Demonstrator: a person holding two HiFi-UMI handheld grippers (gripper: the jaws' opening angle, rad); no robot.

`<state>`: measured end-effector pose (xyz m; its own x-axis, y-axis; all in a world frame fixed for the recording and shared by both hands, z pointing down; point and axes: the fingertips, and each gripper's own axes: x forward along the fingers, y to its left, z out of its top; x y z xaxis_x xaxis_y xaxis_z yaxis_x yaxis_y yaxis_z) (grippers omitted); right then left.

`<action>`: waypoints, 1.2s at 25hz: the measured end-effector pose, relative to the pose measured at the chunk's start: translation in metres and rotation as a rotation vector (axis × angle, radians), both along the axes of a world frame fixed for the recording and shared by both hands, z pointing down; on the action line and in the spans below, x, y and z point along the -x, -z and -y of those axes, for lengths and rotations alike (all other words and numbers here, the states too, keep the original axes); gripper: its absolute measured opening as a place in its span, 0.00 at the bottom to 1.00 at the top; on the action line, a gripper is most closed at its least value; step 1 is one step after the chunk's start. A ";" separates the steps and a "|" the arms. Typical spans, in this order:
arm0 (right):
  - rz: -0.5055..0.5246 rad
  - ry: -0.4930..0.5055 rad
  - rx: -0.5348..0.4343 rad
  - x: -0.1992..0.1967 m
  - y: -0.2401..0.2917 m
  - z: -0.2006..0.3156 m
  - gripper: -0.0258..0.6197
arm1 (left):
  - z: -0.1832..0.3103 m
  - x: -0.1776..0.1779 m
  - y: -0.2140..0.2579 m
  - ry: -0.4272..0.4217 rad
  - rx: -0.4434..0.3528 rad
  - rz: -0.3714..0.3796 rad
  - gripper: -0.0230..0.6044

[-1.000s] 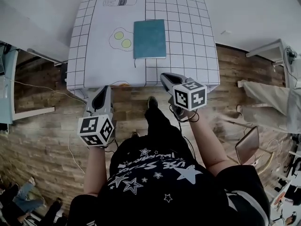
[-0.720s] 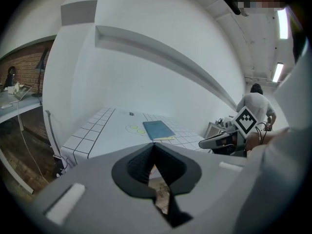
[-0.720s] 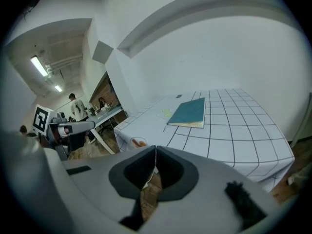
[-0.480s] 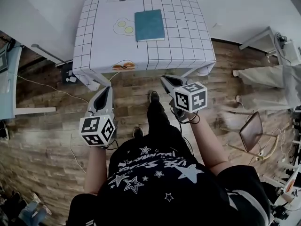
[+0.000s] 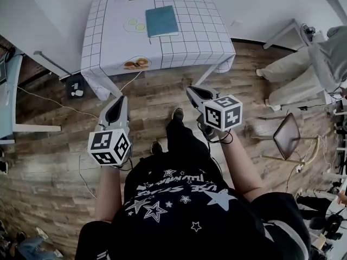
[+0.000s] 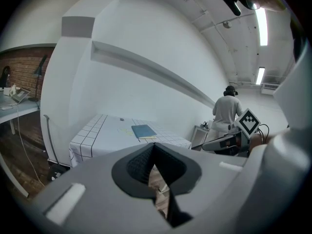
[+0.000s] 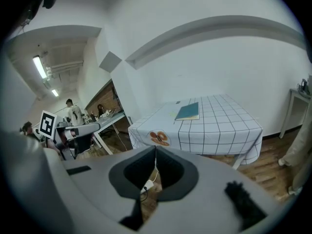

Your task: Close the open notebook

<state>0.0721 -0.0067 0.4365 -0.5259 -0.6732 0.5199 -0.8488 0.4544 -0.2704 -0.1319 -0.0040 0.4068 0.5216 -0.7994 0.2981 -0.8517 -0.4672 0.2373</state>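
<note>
The teal notebook (image 5: 161, 20) lies closed and flat on the white checked tablecloth of the table (image 5: 200, 42), far ahead of me. It also shows small in the left gripper view as the notebook (image 6: 144, 131) and in the right gripper view as the notebook (image 7: 188, 111). My left gripper (image 5: 118, 103) and right gripper (image 5: 191, 91) hang over the wooden floor, well short of the table. In both gripper views the jaws meet at their tips, left gripper (image 6: 155, 147) and right gripper (image 7: 155, 150), with nothing between them.
A person in light clothes (image 5: 303, 64) stands right of the table. A brown stool (image 5: 290, 140) is on the floor to my right, and a desk edge (image 5: 5, 91) to the left. Cables and a socket block (image 5: 76, 88) lie near the table's left leg.
The table with the notebook has drawn away toward the top of the head view as I backed off. Both grippers stayed shut. The person at the right has come further into view.
</note>
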 end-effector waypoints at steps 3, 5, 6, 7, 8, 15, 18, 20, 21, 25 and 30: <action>0.006 -0.009 -0.013 -0.006 0.006 -0.016 0.07 | -0.016 -0.006 0.001 -0.017 -0.002 0.014 0.05; 0.007 -0.004 -0.009 -0.010 0.004 -0.026 0.07 | -0.024 -0.008 0.000 -0.016 0.001 0.024 0.05; 0.008 -0.001 -0.005 -0.013 0.003 -0.031 0.07 | -0.028 -0.010 0.000 -0.012 0.003 0.026 0.05; 0.009 0.001 -0.004 -0.016 0.002 -0.035 0.07 | -0.031 -0.012 0.001 -0.007 0.003 0.026 0.05; 0.011 0.002 -0.005 -0.021 0.002 -0.039 0.07 | -0.035 -0.015 0.001 0.000 0.002 0.025 0.05; 0.014 0.023 -0.020 -0.060 0.017 -0.076 0.06 | -0.075 -0.052 0.015 0.038 -0.009 0.034 0.05; 0.021 0.008 -0.086 -0.082 0.032 -0.096 0.06 | -0.094 -0.071 0.021 0.052 -0.024 0.035 0.05; 0.005 -0.004 -0.160 -0.095 0.046 -0.109 0.06 | -0.109 -0.085 0.023 0.059 -0.026 0.029 0.05; -0.008 -0.003 -0.194 -0.101 0.052 -0.116 0.06 | -0.117 -0.092 0.026 0.056 -0.030 0.023 0.05; -0.020 0.014 -0.258 -0.110 0.071 -0.133 0.06 | -0.143 -0.117 0.042 0.041 -0.071 0.028 0.05; -0.008 0.047 -0.267 -0.115 0.080 -0.152 0.06 | -0.163 -0.130 0.055 0.052 -0.093 0.022 0.05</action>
